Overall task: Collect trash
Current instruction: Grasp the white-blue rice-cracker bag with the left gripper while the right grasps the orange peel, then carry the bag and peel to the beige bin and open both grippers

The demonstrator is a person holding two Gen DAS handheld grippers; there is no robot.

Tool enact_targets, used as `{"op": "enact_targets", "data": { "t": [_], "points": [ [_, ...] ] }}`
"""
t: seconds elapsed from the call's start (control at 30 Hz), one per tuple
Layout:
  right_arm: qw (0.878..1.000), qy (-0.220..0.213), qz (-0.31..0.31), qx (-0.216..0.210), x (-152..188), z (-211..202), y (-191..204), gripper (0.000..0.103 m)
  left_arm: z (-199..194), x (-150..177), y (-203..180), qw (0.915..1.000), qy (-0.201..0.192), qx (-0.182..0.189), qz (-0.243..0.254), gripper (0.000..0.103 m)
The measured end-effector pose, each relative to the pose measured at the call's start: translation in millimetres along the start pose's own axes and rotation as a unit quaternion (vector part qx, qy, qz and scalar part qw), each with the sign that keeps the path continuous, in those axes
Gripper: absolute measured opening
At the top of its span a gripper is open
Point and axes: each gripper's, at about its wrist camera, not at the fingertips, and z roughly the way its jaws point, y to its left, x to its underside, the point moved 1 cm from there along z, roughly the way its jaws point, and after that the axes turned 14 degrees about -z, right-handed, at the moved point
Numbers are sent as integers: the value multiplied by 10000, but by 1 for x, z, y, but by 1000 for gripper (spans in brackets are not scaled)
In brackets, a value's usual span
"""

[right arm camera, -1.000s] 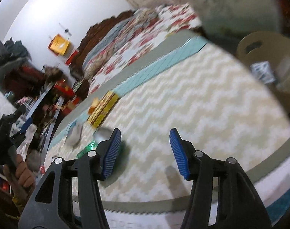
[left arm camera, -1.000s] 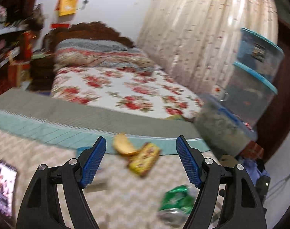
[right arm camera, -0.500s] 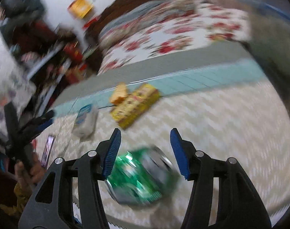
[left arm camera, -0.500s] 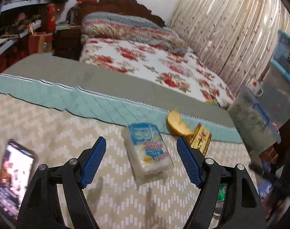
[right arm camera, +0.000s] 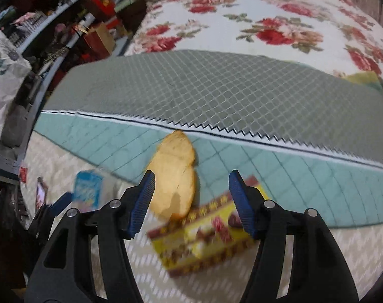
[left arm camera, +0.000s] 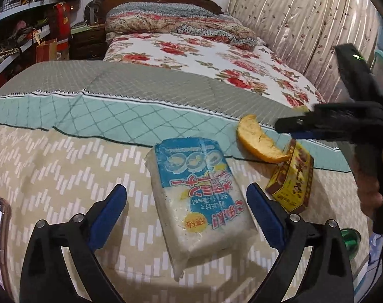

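The blue-and-white packet (left arm camera: 199, 197) lies flat on the zigzag-patterned bedspread (left arm camera: 65, 171), long axis pointing away toward the bed's teal band. The left gripper (left arm camera: 186, 212) straddles it, jaws wide, just opened further, pads clear. The right gripper (right arm camera: 191, 202), jaws also just opened further, hangs over the yellow box (right arm camera: 204, 240) and peel (right arm camera: 173, 176), gripping nothing.

Both tools look alike: the left gripper (left arm camera: 186, 210) and right gripper (right arm camera: 191, 199) have glossy black plastic arms with triangular cut-outs, silver round screw heads near the joints, and ribbed blue pads on the fingers (right arm camera: 239, 202). A small green light (left arm camera: 355, 56) glows on the right gripper's black body.
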Motion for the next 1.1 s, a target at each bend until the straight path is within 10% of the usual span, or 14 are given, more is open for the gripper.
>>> {"op": "enact_targets", "data": {
  "t": [0.27, 0.43, 0.57, 1.1],
  "points": [
    [9985, 356, -407, -76, -3, 33, 19, 64, 1, 3, -8, 9998, -63, -5, 181, 91],
    [9941, 370, -1017, 103, 5, 34, 51, 23, 4, 3, -4, 9999, 79, 64, 111, 75],
    [9931, 234, -1142, 126, 13, 29, 68, 10, -2, 7, -2, 9999, 51, 107, 86, 64],
    [9926, -897, -806, -137, 75, -78, 87, 9, -69, 30, 4, 9973, 19, 727, -102, 63]
  ]
}}
